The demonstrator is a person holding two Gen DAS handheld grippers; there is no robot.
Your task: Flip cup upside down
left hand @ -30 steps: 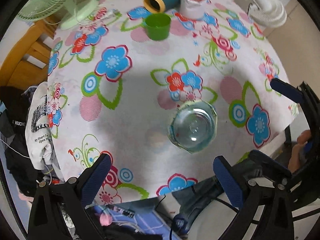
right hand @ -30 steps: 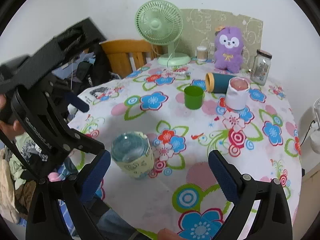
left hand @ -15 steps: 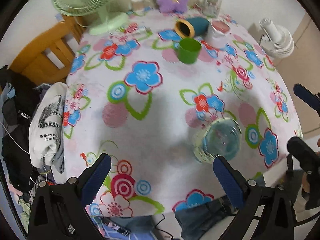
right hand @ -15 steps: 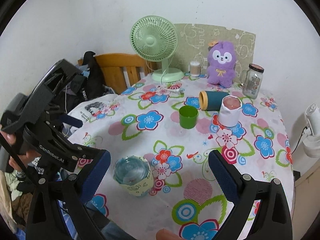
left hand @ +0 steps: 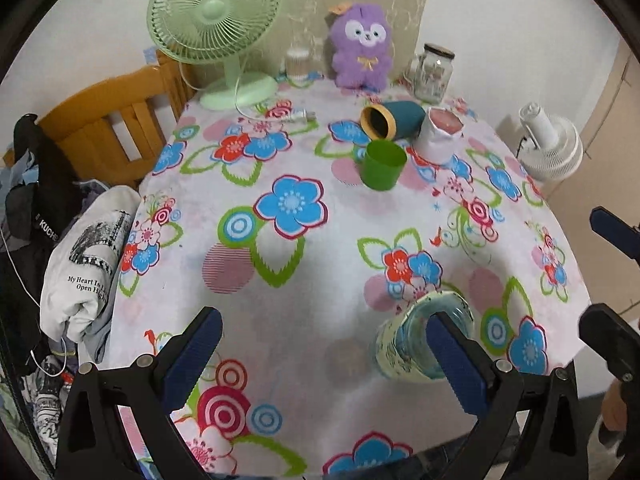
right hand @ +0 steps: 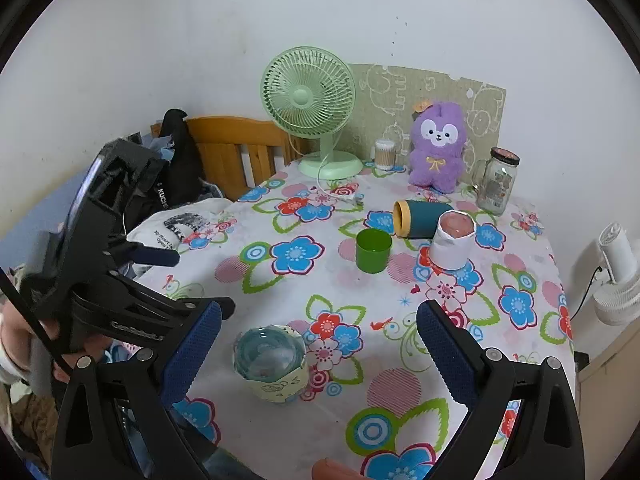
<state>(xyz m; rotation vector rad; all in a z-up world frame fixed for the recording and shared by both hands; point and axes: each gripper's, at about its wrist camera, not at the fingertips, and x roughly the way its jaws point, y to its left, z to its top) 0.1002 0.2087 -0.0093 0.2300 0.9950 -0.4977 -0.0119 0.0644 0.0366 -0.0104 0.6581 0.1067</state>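
A clear cup with a pale printed sleeve point(right hand: 272, 364) stands on the floral tablecloth near the front edge, its flat base facing up. In the left wrist view the cup point(left hand: 416, 340) is partly behind my right fingertip. My left gripper point(left hand: 324, 356) is open and empty above the table's front edge, left of the cup. My right gripper point(right hand: 316, 356) is open and empty, held back from the cup, which shows between its fingers. The left gripper's body point(right hand: 108, 272) shows at the left of the right wrist view.
A green cup point(right hand: 373, 249), a teal tube lying on its side point(right hand: 420, 219) and a white-wrapped cup point(right hand: 454, 240) stand mid-table. A green fan point(right hand: 310, 110), purple plush point(right hand: 438, 146) and glass jar point(right hand: 498, 180) line the back. A wooden chair with clothes point(left hand: 100, 136) is at left.
Both grippers have pulled back from the cup and tilted up, so more of the table and back wall shows. The cup has stayed in place.
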